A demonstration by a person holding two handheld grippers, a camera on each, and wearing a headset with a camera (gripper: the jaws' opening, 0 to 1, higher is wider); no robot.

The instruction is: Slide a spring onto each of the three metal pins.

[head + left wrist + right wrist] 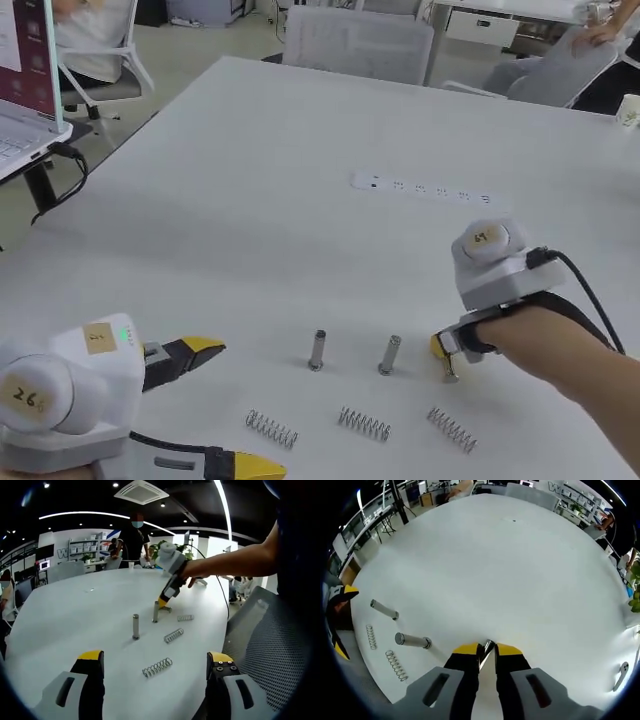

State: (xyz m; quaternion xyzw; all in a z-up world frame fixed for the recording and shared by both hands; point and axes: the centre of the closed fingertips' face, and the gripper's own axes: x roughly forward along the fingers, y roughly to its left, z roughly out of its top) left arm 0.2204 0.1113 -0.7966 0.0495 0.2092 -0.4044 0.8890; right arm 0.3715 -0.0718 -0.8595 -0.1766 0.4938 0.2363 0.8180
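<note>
The left pin (317,350) and the middle pin (389,354) stand upright on the white tabletop (250,200), their long axes vertical. The right hand-held gripper (446,352) has its jaws pinched nearly together on the third pin (488,645) at the row's right end; its tilt is unclear. The left spring (271,428), middle spring (363,424) and right spring (451,430) lie flat just in front of the pins. The left hand-held gripper (228,406) hovers near the left spring, jaws wide apart and empty. A power strip (425,188) lies well behind.
</note>
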